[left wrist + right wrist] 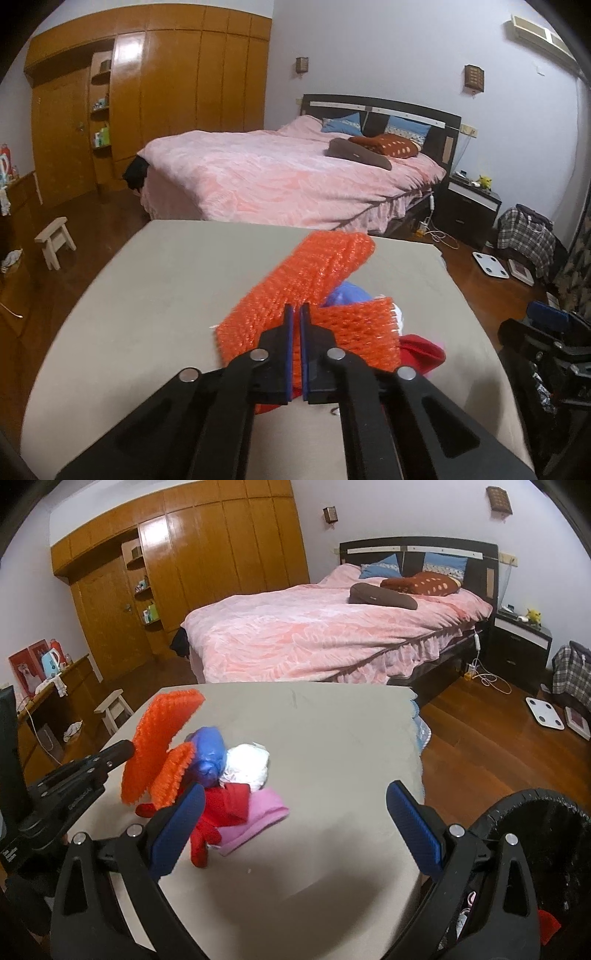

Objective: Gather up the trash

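At the left of the beige table, the left gripper was clamped on a folded piece of orange foam netting, which rose above the tabletop. Just right of the netting lay a small heap of trash: a blue crumpled bag, a white wad, a red bag and a pink sheet. The right gripper stood wide apart, with nothing between its blue pads. At the far right, a black bin sat beside the table.

No text, label or number is legible anywhere; small white marks on the left gripper body are unreadable.
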Tool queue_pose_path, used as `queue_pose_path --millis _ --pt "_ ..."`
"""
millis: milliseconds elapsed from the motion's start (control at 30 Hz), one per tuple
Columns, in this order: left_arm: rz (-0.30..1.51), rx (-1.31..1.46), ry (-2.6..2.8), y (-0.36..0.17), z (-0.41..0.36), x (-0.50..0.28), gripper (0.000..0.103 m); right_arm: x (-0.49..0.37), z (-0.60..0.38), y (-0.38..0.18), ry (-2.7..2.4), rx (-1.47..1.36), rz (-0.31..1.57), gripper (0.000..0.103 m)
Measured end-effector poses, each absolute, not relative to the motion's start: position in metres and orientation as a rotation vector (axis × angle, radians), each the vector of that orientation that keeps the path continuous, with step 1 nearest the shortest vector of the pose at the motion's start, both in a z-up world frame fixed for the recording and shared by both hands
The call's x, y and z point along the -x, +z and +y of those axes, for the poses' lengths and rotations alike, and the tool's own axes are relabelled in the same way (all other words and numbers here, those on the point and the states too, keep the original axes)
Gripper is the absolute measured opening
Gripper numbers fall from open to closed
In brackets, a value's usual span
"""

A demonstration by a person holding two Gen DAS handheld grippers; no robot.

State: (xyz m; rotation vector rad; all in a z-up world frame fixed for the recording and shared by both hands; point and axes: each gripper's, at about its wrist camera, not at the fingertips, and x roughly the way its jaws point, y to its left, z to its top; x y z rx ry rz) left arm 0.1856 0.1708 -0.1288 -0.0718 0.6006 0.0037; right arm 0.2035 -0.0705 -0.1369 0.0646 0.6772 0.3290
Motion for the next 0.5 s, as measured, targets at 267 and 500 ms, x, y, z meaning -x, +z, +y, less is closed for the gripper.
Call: queue_pose_path --millis 267,500 --pt "0.618 0.075 0.043 -0.124 0.196 -0.169 0.000 -0.209 -0.046 -0.132 0.380 -0.060 0.668 0.096" --pt "0.669 0.099 -0.009 -0.141 0.197 -0.169 0.001 -0.211 -0.034 -0.138 0.388 -0.048 0.689 0.096"
